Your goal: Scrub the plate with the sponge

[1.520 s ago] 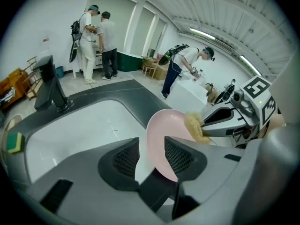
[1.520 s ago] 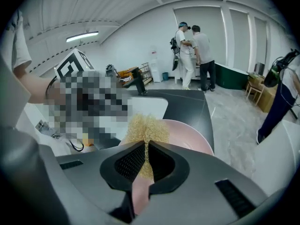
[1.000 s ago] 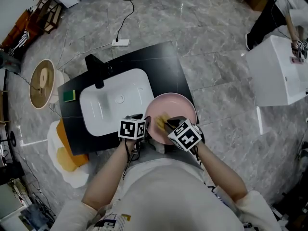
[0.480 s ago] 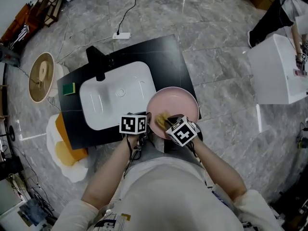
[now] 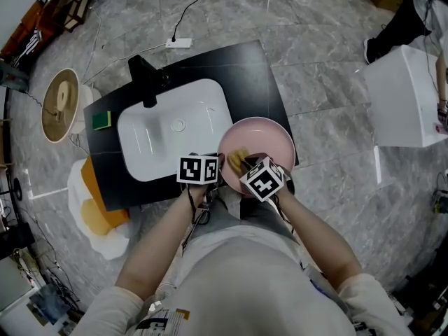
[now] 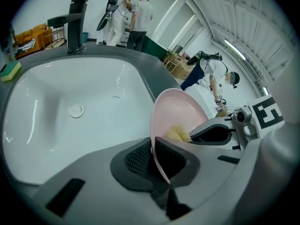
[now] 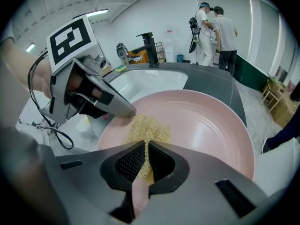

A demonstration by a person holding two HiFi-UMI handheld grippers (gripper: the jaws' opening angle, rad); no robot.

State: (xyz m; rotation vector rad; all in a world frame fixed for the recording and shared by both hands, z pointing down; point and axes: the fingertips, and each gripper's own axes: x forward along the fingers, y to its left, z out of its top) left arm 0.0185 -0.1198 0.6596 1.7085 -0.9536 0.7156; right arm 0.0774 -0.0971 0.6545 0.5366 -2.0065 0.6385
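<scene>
Two tools are at work on one pink plate [image 5: 271, 140], which sits on the black bench [image 5: 245, 75] just right of the white sink [image 5: 157, 135], its near edge overhanging the bench's front. The left tool [image 6: 153, 157] is pinching the plate's near-left rim, with the thin edge caught between its ribbed pads. The right tool [image 7: 144, 165] is pressed together on a pale yellow sponge [image 7: 148, 128], a loose fibrous wad that lies on the plate's face close to that rim.

The plate looks stiff, smooth and glazed, so it is probably slippery under the pads and liable to chip if it slides off the bench. The rim is the only sensible hold, and the grip already there seems well placed to steady it against scrubbing. The sponge looks light, soft and springy. It should squash and splay under pressure, so a hold well into its body, as now, will likely keep it from pulling free.

Compared with a second ago, the left tool's jaws have just been closing, and the rim now stands between them. The right tool sits a little lower over the plate. Plate and sponge lie where they were, and a green sponge [image 5: 102, 121] stays at the bench's far left.
</scene>
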